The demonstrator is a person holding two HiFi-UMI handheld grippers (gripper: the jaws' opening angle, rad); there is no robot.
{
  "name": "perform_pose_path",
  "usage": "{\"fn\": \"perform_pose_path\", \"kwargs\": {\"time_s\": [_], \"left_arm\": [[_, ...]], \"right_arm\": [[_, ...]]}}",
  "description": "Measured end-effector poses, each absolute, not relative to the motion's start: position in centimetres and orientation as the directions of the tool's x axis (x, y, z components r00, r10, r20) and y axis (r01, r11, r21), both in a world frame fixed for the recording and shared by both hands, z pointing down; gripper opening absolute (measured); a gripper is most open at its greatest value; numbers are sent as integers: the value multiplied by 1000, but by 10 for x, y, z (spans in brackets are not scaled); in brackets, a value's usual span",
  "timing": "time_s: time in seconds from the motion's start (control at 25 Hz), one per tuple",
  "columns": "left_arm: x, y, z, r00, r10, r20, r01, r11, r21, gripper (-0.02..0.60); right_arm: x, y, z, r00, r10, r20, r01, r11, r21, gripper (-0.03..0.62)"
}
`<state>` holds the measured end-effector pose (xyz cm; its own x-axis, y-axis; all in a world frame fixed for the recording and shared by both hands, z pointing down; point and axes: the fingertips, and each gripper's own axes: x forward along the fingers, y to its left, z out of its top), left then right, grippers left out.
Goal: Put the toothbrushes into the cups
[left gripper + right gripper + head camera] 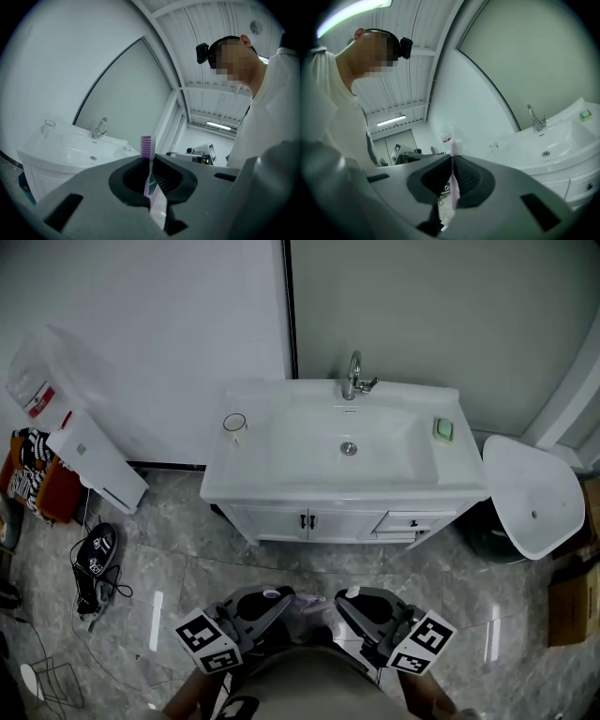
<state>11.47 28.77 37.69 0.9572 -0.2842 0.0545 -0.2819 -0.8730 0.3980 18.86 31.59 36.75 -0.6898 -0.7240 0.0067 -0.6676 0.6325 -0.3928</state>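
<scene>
My left claw (151,159) is clamped on a purple-bristled plastic toothbrush (147,145), right claw (453,159) on a pale pink plastic toothbrush (455,145) — both well apart from the clear glass cup (234,423) at the left corner of the white sink bench (281,479).

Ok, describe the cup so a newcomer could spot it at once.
Start at the white sink vanity. On its top, left of the basin, stands a cup. It is clear glass, unlike the green item at the right end.
</scene>
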Motion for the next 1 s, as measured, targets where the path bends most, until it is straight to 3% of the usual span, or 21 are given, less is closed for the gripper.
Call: {"fn": "perform_pose_path", "kwargs": {"time_s": [0.36, 1.0], "left_arm": [[80, 232, 374, 970, -242, -34, -197, -855, 481, 34], [-16, 150, 380, 948, -312, -65, -235, -823, 516, 34]], "right_arm": [[147, 268, 347, -690, -724, -3, -679, 649, -342, 26], [63, 192, 343, -666, -746, 14, -711, 629, -315, 23]]}}
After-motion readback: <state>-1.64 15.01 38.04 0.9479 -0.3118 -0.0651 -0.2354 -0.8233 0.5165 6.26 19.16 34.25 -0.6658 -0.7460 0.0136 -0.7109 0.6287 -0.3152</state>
